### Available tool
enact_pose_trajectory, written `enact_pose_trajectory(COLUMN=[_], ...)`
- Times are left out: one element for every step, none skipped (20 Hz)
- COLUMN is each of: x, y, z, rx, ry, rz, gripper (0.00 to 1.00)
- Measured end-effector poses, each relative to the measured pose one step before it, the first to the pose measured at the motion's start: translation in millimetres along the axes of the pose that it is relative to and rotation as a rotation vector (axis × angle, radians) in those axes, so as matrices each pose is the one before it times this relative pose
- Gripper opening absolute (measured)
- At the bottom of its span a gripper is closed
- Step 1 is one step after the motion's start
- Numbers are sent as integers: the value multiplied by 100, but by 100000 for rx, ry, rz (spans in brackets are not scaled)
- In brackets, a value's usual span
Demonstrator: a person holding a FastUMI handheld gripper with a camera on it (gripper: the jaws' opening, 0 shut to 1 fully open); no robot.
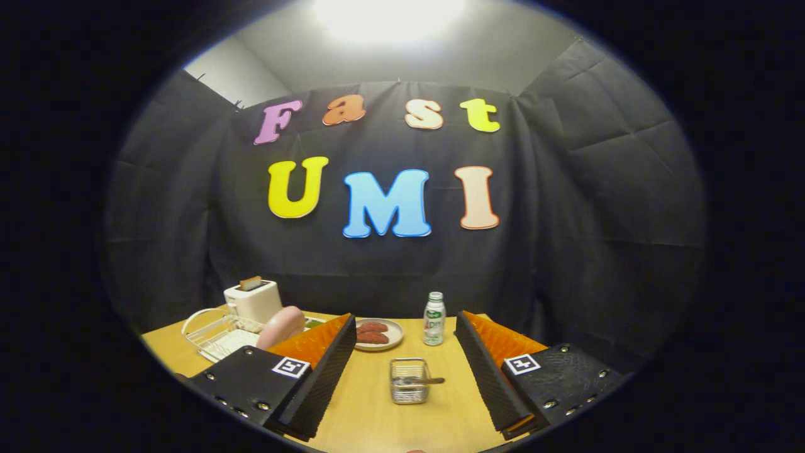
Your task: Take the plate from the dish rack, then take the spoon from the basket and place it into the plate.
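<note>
My hand-held gripper (402, 371) is released, its two fingers spread wide apart low in the frame and holding nothing. The left finger (321, 371) runs up toward the centre-left, the right finger (487, 371) toward the centre-right, and both hang above the wooden surface (371, 415).

Between the fingers, at lower centre, sits the small wire basket (409, 380). The spoon (420, 380) lies in it, its handle poking out over the basket's right rim. Neither finger touches the basket.

At left of centre, beyond the left finger, the white wire dish rack (217, 333) stands on the surface. The pink plate (281, 327) stands on edge in it, at the rack's right end, tilted and partly hidden behind the left finger's tip. Behind the rack, further up and left, is a white toaster (253, 301) with a slice of toast (250, 283) sticking up from its slot.

Just above the basket, toward the centre of the frame, a pale dish (379, 334) carries two reddish pieces of food (372, 332); its left side is cut off by the left finger. Just right of the dish stands a small bottle (434, 318), upright, with a white cap and green label, between the two fingertips and beyond the basket.
</note>
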State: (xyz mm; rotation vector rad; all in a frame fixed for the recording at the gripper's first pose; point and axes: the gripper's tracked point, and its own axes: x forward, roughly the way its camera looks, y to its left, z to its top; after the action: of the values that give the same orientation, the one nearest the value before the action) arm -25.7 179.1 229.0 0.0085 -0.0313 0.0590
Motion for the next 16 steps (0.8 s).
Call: enact_pose_trajectory(x=[1056, 1429, 1291, 1350, 1689, 1388, 1463, 1509, 1449, 1574, 1528, 1634, 1660, 1586, 1472, 1319], y=[1624, 1749, 1448, 1172, 1290, 1116, 982, 951, 687, 561, 355, 504, 240, -46, -66, 175], z=[690, 632, 540, 59, -35, -440, -671, -760, -586, -644, -660, -845, -812, -977, -1036, -933], rx=[596, 901, 771, 497, 570, 280, 282, 183, 17, -391, -218, 51, 583, 1228, 770, 1300], ry=[-77, -54, 189, 856, 2196, 3440, 4439, 4487, 4124, 4333, 4262, 5055, 5592, 5827, 6630, 5329], rz=[3231, 3659, 2901, 2119, 2558, 1902, 1949, 1771, 1220, 706, 642, 532, 529, -51, -70, 214], gripper=[97, 97, 97, 97, 97, 97, 97, 97, 97, 97, 97, 97, 97, 97, 97, 97])
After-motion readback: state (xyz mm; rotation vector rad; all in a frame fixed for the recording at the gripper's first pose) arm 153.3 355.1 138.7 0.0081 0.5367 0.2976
